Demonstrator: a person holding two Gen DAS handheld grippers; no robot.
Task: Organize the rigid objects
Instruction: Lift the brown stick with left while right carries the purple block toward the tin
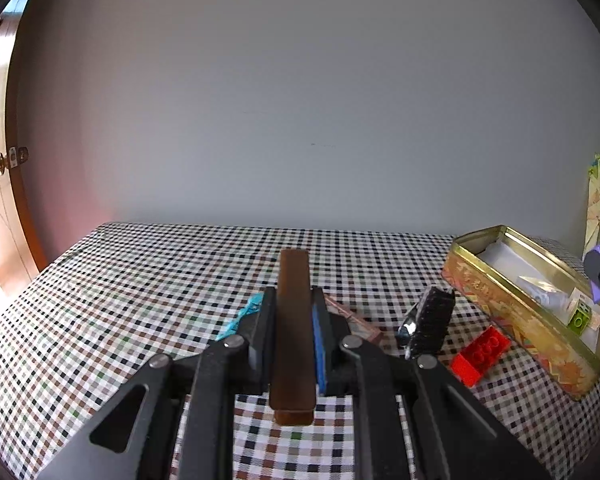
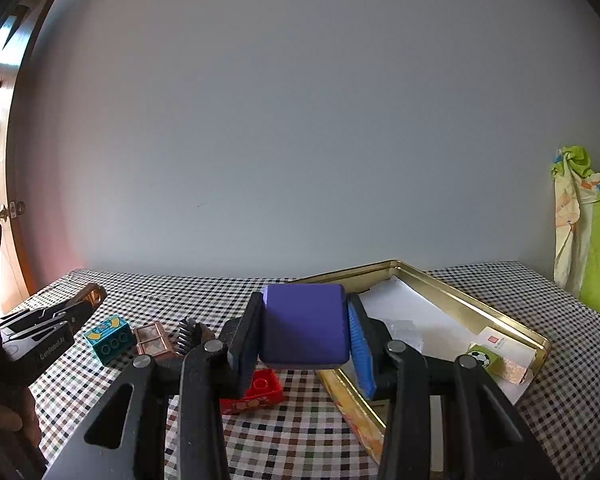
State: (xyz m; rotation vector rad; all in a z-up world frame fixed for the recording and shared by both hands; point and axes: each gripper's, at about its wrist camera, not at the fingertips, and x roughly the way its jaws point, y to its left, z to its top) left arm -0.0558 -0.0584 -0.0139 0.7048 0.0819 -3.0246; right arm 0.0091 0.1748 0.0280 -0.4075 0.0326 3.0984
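While both hand-held grippers carried loads above the checked bench (image 1: 140, 280), the sorting looked, by my judgement, partly done. The left hand-held gripper (image 1: 294, 320) was clamped narrow on a flat brown bar (image 1: 293, 332) that stuck out ahead of its fingers. The right hand-held gripper (image 2: 305, 332) gripped a purple block (image 2: 305, 324) between its pads, with the gold tin (image 2: 460, 292) just ahead of it and to its right.

Already in the tin lay white paper and a green block with a football print (image 2: 482, 358). Still loose on the bench were a red brick (image 2: 260, 390) under the right hand-held gripper's fingers, a teal brick (image 2: 110, 338), a small copper-coloured palette (image 2: 154, 340) and a black comb-like piece (image 2: 188, 336), all off to its left. So several pieces remained, besides the two in hand.

Only the right wrist view showed the teal brick whole, the palette's face, and the left hand-held gripper from outside, far to the left. Only the left wrist view showed the tin's patterned outer wall (image 1: 500, 308) to the right of its fingers, and the black piece's bristled face (image 1: 430, 320) standing between the fingers and the tin.
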